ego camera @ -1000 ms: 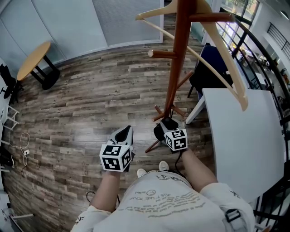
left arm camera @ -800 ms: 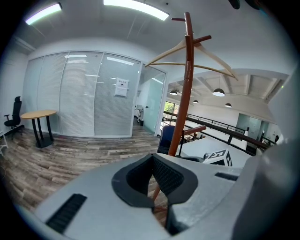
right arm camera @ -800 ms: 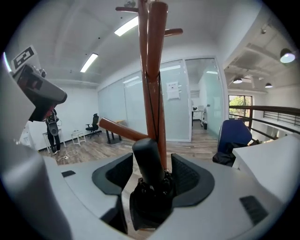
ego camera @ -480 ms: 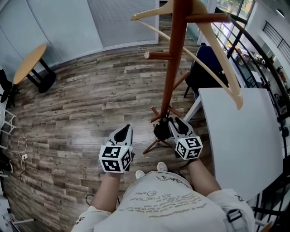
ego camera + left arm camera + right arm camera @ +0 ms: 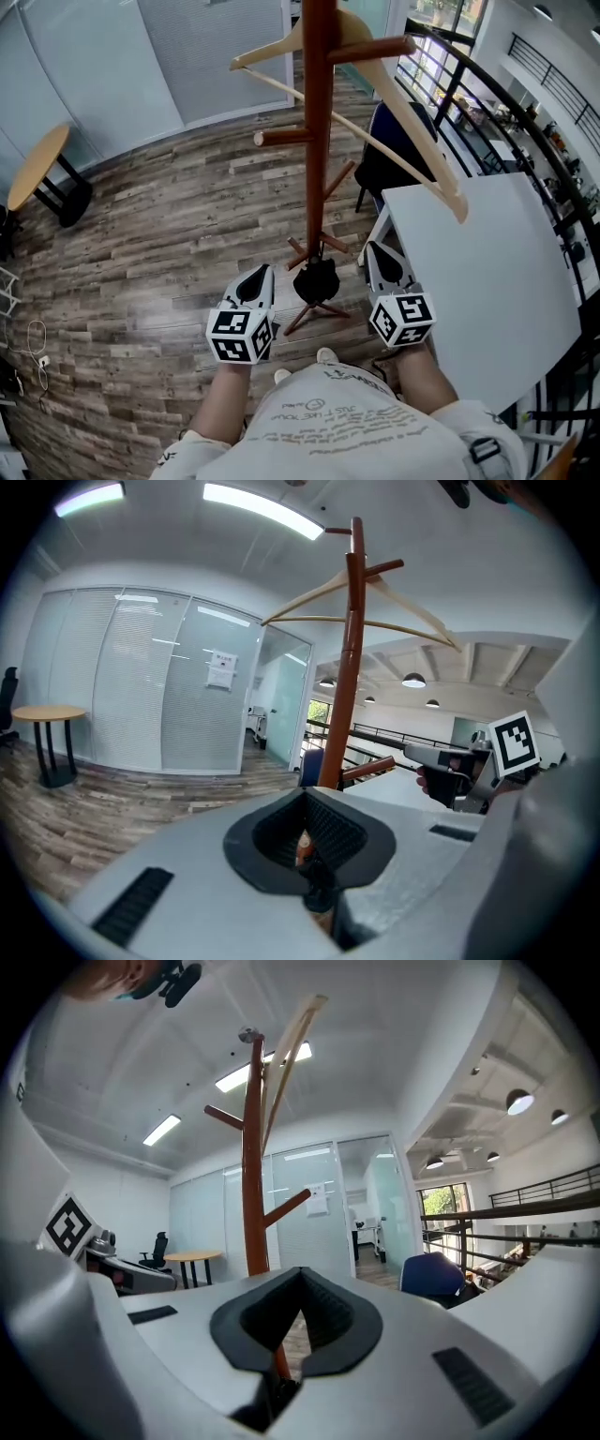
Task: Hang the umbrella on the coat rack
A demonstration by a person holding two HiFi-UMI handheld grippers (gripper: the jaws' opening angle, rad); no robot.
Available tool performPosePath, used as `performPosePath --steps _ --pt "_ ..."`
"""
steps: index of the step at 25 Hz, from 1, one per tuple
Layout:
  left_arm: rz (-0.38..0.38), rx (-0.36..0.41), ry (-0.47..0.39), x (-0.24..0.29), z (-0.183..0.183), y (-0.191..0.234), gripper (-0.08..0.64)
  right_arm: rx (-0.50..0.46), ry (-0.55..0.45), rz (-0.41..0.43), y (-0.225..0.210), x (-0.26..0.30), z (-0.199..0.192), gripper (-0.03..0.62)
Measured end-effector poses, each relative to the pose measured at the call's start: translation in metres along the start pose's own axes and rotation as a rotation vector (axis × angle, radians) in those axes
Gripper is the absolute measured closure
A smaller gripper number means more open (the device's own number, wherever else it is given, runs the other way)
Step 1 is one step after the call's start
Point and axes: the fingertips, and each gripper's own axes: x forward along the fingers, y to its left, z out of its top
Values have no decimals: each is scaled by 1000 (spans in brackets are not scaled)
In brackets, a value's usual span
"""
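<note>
Head view: the umbrella (image 5: 316,279), folded into a black bundle, sits low against the pole of the coat rack (image 5: 317,141), just above its splayed feet. A thin strap appears to run from it up to a low peg. I judge it hung there, though I cannot rule out that it rests on the feet. It lies ahead of me, between my left gripper (image 5: 259,279) and my right gripper (image 5: 378,255), touching neither and about equally near both. Its long axis appears to run down along the pole, foreshortened from above.

Right gripper view: the jaws have just been closing and are pressed together with nothing between them; only the pole shows beyond. Left gripper view: the jaws are likewise pressed together and empty. Neither gripper view shows the umbrella, so I judge it below both lines of sight.

Room for moving: the wooden floor (image 5: 159,225) on the left is open. The white bench (image 5: 478,272) has its edge just beside my right gripper, and a hanger (image 5: 412,122) reaches out above it. Drawing straight back toward my body looks the safest way out.
</note>
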Motion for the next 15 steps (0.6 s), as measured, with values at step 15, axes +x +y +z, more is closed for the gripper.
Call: performPosePath --steps 15 --pt "-92 49 -37 22 17 -33 555 -10 13 -68 -9 -13 5 592"
